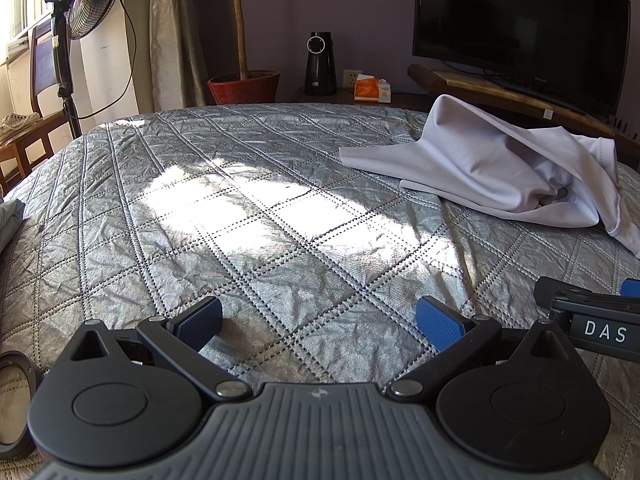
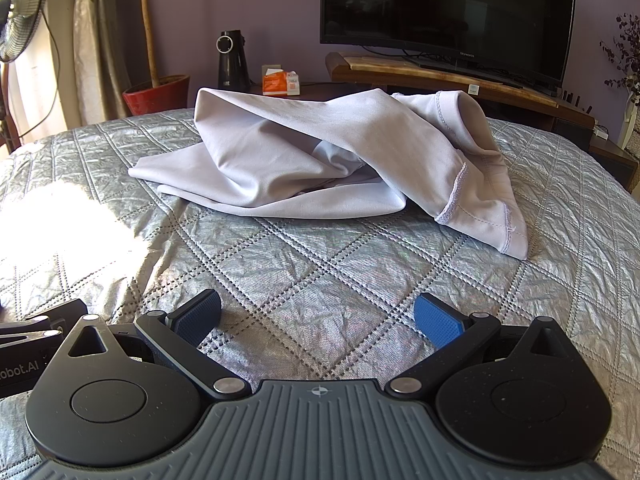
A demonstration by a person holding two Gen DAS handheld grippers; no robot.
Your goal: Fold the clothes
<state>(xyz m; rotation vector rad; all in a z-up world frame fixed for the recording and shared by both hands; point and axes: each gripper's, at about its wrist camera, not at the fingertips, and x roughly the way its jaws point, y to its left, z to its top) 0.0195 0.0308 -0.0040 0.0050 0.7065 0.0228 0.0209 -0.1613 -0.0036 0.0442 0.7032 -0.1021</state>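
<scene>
Window sunlight glare on bedspread, fisheye-bent edges

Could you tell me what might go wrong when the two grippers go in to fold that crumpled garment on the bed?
1. The pale garment lies bunched with layers overlapping, so open jaws may pinch several layers at once and fold it crooked.
2. The quilted bedspread is thin and wrinkled; a low grasp could catch it with the cloth.
3. The left gripper and right gripper sit close side by side, so they might bump while reaching.

Left claw and right claw side by side (both jaws spread wide), empty, low.
</scene>
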